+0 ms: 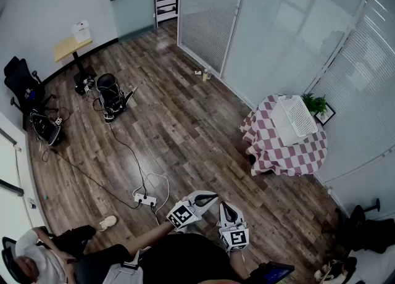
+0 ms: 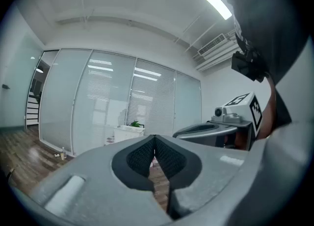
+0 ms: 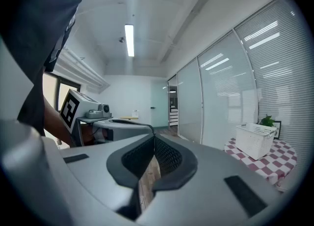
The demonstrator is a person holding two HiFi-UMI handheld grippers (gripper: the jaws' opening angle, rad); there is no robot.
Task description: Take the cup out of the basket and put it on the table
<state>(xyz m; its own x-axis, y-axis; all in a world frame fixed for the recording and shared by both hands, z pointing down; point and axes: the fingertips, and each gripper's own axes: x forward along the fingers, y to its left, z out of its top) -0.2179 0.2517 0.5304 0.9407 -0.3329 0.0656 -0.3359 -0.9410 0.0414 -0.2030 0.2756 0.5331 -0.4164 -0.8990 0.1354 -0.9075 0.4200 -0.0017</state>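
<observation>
Far left: black chair (image 1: 21, 85) against the wall, with a yellow-topped stand (image 1: 72, 47) just behind it. Black gear (image 1: 111, 94) sits on the wood floor (image 1: 185, 122) nearby, and a cable runs from it to a power strip (image 1: 145, 200). Bottom left corner: a seated person (image 1: 37, 258).

Bottom centre: both grippers are held close to the body, side by side and well apart from the table. Left gripper (image 1: 207, 199) points about level. In the left gripper view its jaws are pressed together with nothing between them. Right gripper (image 1: 226, 210) is just beside it and tipped slightly down. Its jaws are also pressed together and hold nothing.

Right: a table (image 1: 290, 153) under a red-and-white checked cloth stands against the glass partition (image 1: 271, 29). A white basket (image 1: 282, 125) sits on top of it, with a plant (image 1: 315, 102) just behind. The cup can't be made out in any view, as the basket is too far off to see inside.
</observation>
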